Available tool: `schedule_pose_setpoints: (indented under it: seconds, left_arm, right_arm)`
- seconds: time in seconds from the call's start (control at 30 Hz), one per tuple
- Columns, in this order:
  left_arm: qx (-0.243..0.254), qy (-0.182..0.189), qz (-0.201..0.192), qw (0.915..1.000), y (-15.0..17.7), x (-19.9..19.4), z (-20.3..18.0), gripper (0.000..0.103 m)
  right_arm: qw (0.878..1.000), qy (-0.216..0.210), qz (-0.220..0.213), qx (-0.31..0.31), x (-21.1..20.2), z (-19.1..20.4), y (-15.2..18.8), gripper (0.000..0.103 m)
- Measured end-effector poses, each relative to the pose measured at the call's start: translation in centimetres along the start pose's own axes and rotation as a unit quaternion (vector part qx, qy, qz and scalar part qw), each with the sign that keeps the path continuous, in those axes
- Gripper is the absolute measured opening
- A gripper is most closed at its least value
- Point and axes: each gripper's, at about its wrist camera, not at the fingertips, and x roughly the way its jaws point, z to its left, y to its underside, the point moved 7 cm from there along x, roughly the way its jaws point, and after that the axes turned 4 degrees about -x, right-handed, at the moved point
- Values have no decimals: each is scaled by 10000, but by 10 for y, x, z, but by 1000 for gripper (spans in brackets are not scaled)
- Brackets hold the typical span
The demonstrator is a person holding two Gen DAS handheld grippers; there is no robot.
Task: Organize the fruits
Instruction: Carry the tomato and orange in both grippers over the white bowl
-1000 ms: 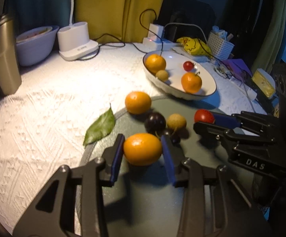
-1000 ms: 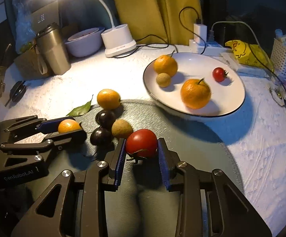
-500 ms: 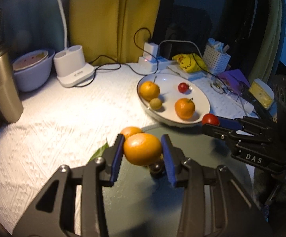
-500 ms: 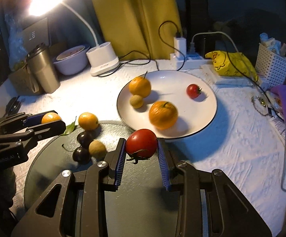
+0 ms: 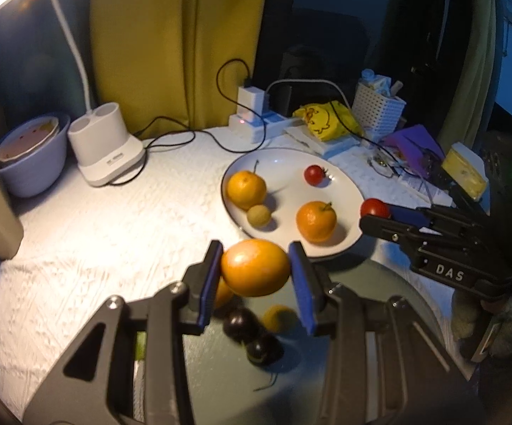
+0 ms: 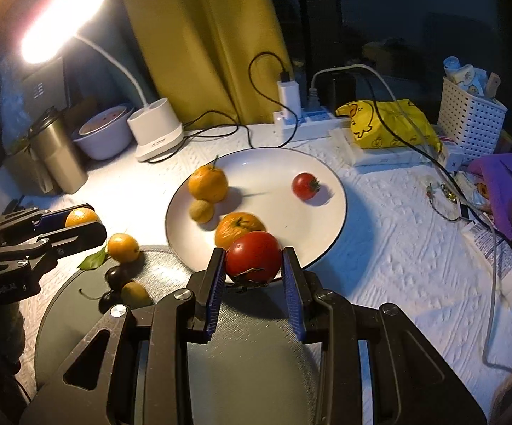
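My left tool (image 5: 255, 269) is pinching an orange (image 5: 255, 267), right tool (image 6: 254, 264) squeezing a tomato (image 6: 253, 260), both near the plate (image 6: 326, 219).

Both tongs rose off dark mat (image 6: 263, 372) w/ orange (image 5: 255, 267); tomato (image 6: 253, 261) now nearer plate (image 6: 330, 212).

A red tomato (image 6: 253, 261) is seen between blue pads (image 6: 293, 301). An orange citrus (image 5: 254, 267) is seen. The plate (image 6: 326, 226) is white, dark-rimmed; the curtain (image 6: 199, 42) is mustard yellow.
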Motion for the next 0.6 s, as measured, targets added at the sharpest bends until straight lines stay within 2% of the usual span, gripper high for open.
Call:
schedule_pose_setpoints:
  seconds: [0.6]
  left_arm:
    - [210, 99, 125, 9997, -33, 52, -13, 39]
  right_arm:
    - [9999, 117, -36, 45, 33, -34, -23, 34]
